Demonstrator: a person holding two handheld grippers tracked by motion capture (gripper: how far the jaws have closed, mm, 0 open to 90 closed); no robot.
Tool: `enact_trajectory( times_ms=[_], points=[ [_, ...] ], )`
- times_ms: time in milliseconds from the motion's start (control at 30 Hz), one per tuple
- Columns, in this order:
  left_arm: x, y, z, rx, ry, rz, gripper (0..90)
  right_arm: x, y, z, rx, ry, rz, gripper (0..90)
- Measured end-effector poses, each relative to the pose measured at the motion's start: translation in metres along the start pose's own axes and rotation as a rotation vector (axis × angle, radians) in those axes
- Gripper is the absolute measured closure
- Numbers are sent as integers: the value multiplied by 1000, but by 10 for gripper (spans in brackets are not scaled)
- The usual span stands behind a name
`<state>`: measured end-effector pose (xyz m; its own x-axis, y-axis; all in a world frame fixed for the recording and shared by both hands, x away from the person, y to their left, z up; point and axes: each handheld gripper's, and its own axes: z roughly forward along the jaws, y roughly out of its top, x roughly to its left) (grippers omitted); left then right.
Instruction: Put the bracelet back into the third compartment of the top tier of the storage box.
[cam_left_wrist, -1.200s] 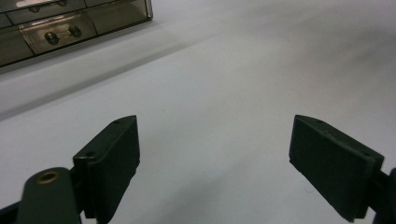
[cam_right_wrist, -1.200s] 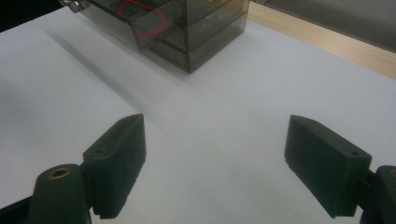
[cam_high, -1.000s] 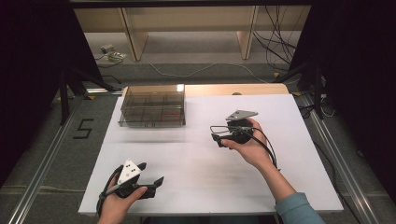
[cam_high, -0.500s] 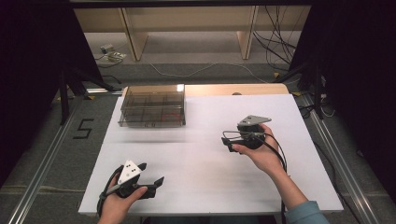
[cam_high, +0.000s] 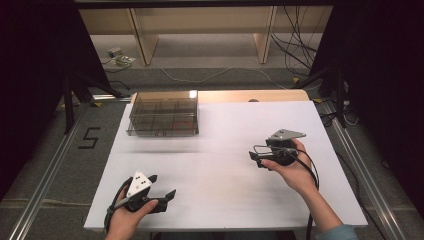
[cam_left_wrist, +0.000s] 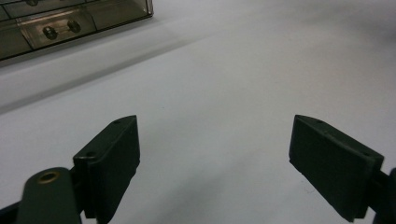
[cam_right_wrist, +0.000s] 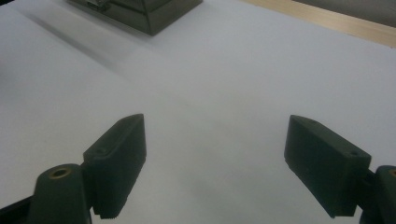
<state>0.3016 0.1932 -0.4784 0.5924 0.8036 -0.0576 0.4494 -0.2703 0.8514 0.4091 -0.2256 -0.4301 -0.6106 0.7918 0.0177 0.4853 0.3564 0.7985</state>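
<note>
A smoky clear compartment box (cam_high: 164, 116) stands at the table's back left. It also appears in the left gripper view (cam_left_wrist: 70, 23), with small metal parts (cam_left_wrist: 60, 30) in one compartment, and its corner in the right gripper view (cam_right_wrist: 144, 11). My left gripper (cam_high: 163, 186) rests near the front left edge, open, with bare white table between its jaws (cam_left_wrist: 215, 163). At the right of the table, a hand holds my right gripper (cam_high: 255, 159) pointing left. It is open and holds nothing (cam_right_wrist: 215, 158).
A white sheet (cam_high: 225, 150) covers the table, with a strip of wood (cam_high: 250, 95) showing along the back edge. Metal rails run along both sides on the floor. Shelving and cables lie beyond the table.
My right gripper has drifted to the right and a little nearer the person, still open. The left gripper and the box have not moved.
</note>
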Motion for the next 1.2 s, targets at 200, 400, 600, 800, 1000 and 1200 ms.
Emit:
enact_trajectory(
  times_ms=[200, 400, 600, 800, 1000, 1200],
  points=[
    [0, 0, 0, 0, -1, 0, 163, -4, -8, -8, -2, -8, 1, 210],
    [0, 0, 0, -1, 0, -1, 162, -5, -14, -16, -8, -13, -1, 210],
    [0, 0, 0, 0, 1, -2, 162, -6, -21, -25, -8, -13, 2, 208],
    [0, 0, 0, 1, 0, -3, 163, -8, -31, -35, -12, -14, 3, 207],
    [0, 0, 1, 3, -1, -3, 163, -9, -43, -44, -13, -16, 6, 206],
    [0, -1, 0, 2, 0, -1, 162, -8, -54, -52, -20, -17, 4, 206]
  ],
)
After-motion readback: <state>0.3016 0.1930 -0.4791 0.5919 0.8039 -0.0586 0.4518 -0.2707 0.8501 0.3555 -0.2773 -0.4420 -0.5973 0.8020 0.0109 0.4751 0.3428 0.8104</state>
